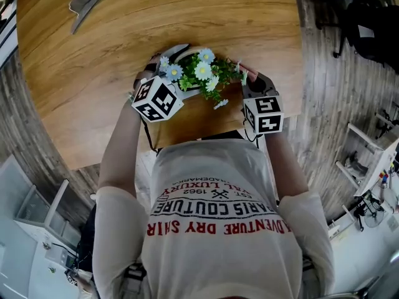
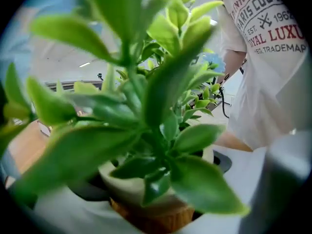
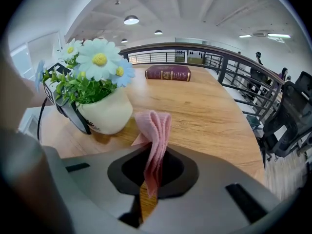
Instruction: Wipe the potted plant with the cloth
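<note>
Potted plant: a cream pot (image 3: 105,112) on a wooden base, with green leaves and white and pale-blue daisies (image 3: 100,58); it stands upright near the edge of the round wooden table (image 1: 124,36), on the person's side.
Cloth: a pink folded cloth (image 3: 155,126), its folds sticking up just to the right of the potted plant; a narrow strip of table shows between the two.
Right gripper: the right gripper (image 3: 147,191) sits to the right of the potted plant, low over the table; its jaws are pressed together on the lower part of the cloth.
Left gripper: the left gripper (image 1: 163,80) is on the potted plant's left side; its jaws stand apart with the pot's lower wall and wooden base between them and seem to clamp it, while leaves fill most of the left gripper view.
Book: a dark red book (image 3: 168,72) lies flat on the table, well beyond the potted plant.
Metal clip: a grey clip (image 1: 87,6) lies on the table, far from the potted plant and to its left.
Person: a white printed shirt (image 1: 218,217) rises just behind the potted plant in the left gripper view.
</note>
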A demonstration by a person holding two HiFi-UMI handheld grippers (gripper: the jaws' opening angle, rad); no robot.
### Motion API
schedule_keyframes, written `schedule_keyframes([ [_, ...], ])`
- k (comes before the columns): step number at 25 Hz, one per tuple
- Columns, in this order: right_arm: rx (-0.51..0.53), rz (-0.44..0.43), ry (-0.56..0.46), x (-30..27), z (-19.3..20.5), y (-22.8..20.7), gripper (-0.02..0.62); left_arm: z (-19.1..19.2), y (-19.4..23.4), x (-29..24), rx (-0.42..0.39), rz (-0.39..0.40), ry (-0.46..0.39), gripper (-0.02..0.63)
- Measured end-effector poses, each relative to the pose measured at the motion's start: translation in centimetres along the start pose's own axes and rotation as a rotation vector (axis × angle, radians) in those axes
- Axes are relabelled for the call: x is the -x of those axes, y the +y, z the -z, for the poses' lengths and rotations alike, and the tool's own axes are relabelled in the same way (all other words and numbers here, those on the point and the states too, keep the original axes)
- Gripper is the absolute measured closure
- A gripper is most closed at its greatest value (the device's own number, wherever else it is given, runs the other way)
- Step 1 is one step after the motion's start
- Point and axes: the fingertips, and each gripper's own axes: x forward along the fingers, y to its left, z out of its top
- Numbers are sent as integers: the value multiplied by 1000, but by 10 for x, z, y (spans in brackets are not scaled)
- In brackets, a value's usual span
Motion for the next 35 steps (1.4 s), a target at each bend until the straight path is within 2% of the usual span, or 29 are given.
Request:
schedule_keyframes([
  [6,2,5,-5,0,-1,2,559,0,3,1,10,-34,-8,64],
  [10,6,2,-23,3,-8,2,558,-9,10,11,84,-96,-63,64],
  [15,-14,6,-69,8,-28,4,558,-34,18,36,163,-146,-102,64],
  [19,17,-24,-152,19,-58,22,558,-69,17,61,153,-139,-178,64],
  [26,157,-178,-362,49,-107,78,558,-112,18,100,121,-123,-253,64],
  [32,384,-198,-502,74,-136,111,558,-125,15,120,71,-98,-222,64],
  [35,430,-228,-547,80,-144,122,558,-131,12,126,49,-74,-207,64],
])
